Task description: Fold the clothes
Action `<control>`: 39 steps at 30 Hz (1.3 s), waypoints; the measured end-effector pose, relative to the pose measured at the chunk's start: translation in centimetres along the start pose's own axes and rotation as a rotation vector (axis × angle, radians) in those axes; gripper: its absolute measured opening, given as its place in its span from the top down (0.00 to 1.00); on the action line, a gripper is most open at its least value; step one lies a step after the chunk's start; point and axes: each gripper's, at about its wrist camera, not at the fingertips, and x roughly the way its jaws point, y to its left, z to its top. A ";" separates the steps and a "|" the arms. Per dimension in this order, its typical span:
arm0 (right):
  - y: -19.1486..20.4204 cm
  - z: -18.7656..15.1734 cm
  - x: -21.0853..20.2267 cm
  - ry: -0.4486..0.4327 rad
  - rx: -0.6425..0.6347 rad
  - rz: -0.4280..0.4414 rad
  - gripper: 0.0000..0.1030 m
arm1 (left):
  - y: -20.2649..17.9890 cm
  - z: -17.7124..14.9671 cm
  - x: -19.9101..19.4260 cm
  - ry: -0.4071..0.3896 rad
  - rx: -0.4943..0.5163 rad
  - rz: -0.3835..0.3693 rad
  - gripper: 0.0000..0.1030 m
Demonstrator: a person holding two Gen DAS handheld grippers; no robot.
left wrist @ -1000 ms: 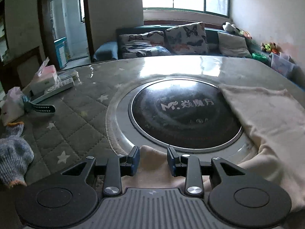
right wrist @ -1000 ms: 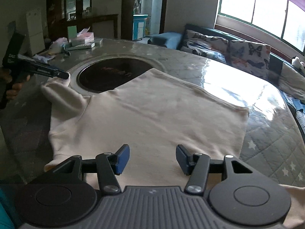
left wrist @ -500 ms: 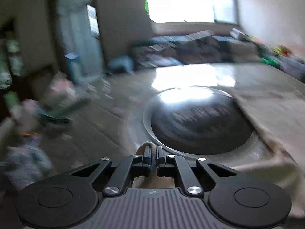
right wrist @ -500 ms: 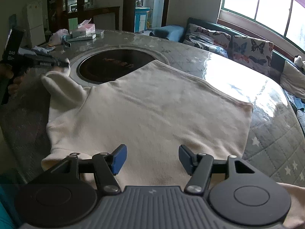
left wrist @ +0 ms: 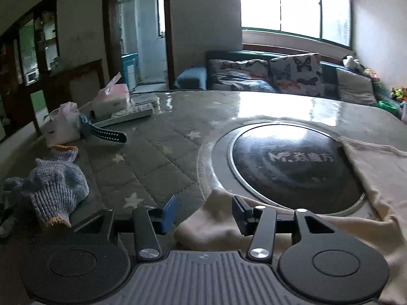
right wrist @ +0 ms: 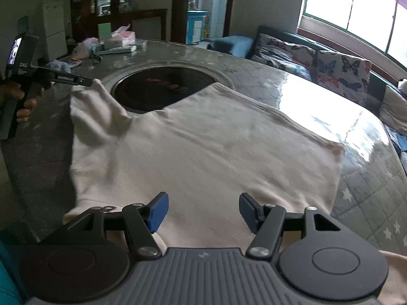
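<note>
I judge the fold barely begun. The cream shirt (right wrist: 203, 152) lies spread nearly flat on the round table (right wrist: 368, 203), body open, no panel turned over that I can see. Its far edge covers part of the dark glass cooktop (right wrist: 157, 89) set in the table's middle.

In the right wrist view the sleeve (right wrist: 94, 104) runs out toward 10 o'clock, where my left gripper (right wrist: 89, 82) sits at its tip. From the left wrist view that gripper (left wrist: 203, 212) has its jaws opening; the sleeve end (left wrist: 211, 218) lies bunched between the fingers, and neither pad presses it as far as I can tell, so I read the cuff as let go, resting on the table at the cooktop's near rim.

My right gripper (right wrist: 202, 212) stands wide over the shirt's near edge at 6 o'clock, nothing between the pads, cloth only beneath them. I cannot tell whether the fingertips touch the fabric.

What is left, in my judgement, is almost everything: bring this sleeve in across the body, do the same with the other side, which sits outside both views, then fold the length over. The sleeve is still rumpled, so it may want straightening first.

At 9 o'clock in the left wrist view a knitted glove (left wrist: 53, 188) lies well clear of the shirt.
</note>
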 end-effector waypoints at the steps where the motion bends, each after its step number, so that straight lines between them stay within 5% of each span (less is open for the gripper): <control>1: 0.2 0.0 0.1 0.003 -0.004 0.008 0.39 | 0.0 -0.1 -0.1 0.005 0.012 0.001 0.50; 4: 0.8 -0.1 0.4 0.018 -0.017 0.034 0.39 | 0.2 -0.6 0.2 0.027 0.011 -0.019 0.52; 7: 1.4 -0.3 0.4 0.030 -0.029 0.055 0.39 | 0.1 -1.0 0.4 0.029 0.020 -0.032 0.71; 9: 1.7 -0.4 0.3 0.034 -0.038 0.065 0.40 | -0.2 -1.0 0.3 0.023 0.037 -0.024 0.93; 11: 2.0 -0.5 0.2 0.036 -0.052 0.071 0.40 | -0.5 -1.0 0.0 0.010 0.060 0.006 0.96; 15: 2.4 -0.8 -0.1 0.051 -0.079 0.104 0.40 | 0.4 -1.3 -0.7 0.020 0.028 0.086 0.97; 20: 2.6 -1.1 -0.4 0.050 -0.085 0.122 0.40 | 1.6 -1.9 -1.8 0.032 0.005 0.078 0.96; 25: 2.7 -1.0 -0.8 0.039 -0.093 0.114 0.40 | 1.0 -1.0 -3.1 -0.008 0.019 0.083 0.85; 27: 2.7 -0.9 -0.9 0.033 -0.089 0.114 0.40 | 0.2 -0.5 -3.9 -0.018 0.019 0.034 0.85; 34: 2.0 -0.7 -1.7 0.009 -0.060 0.102 0.40 | -6.2 -0.8 -6.7 -0.023 0.155 -0.314 0.86; 39: 1.7 -1.2 -1.7 0.034 -0.039 0.106 0.41 | -9.7 -2.3 -6.3 0.012 0.240 -0.422 0.86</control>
